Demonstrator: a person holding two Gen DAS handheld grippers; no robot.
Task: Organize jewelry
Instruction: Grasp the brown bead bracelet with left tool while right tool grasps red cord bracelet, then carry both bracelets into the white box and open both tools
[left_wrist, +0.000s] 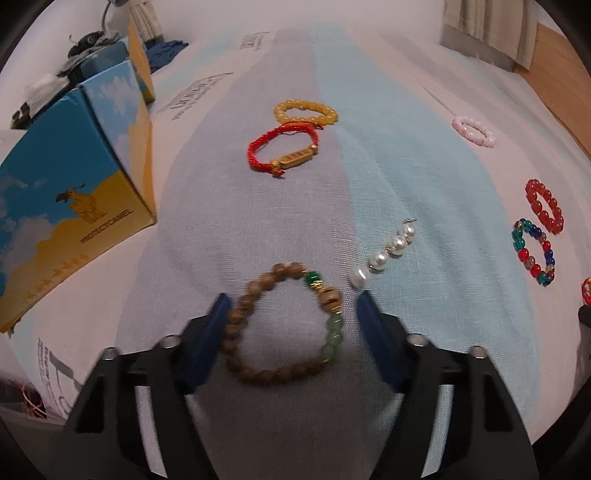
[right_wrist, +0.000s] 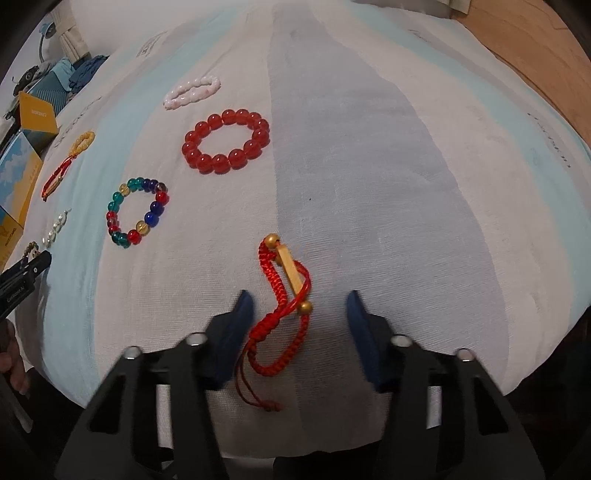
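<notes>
My left gripper (left_wrist: 290, 301) is open, its blue fingers either side of a brown wooden bead bracelet (left_wrist: 255, 306) with green beads lying on the striped cloth (left_wrist: 295, 206). A pearl strand (left_wrist: 388, 251), a red cord bracelet (left_wrist: 282, 151) and a yellow bead bracelet (left_wrist: 304, 112) lie beyond. My right gripper (right_wrist: 299, 301) is open around a crumpled red cord bracelet with a gold bar (right_wrist: 284, 306). A red bead bracelet (right_wrist: 226, 140), a multicoloured bead bracelet (right_wrist: 137, 211) and a pink one (right_wrist: 192, 90) lie further off.
A blue and yellow cardboard box (left_wrist: 70, 206) stands at the left of the cloth, with clutter behind it. The wooden floor (right_wrist: 535, 55) shows past the cloth's right edge. The left gripper's tip (right_wrist: 26, 273) shows in the right wrist view.
</notes>
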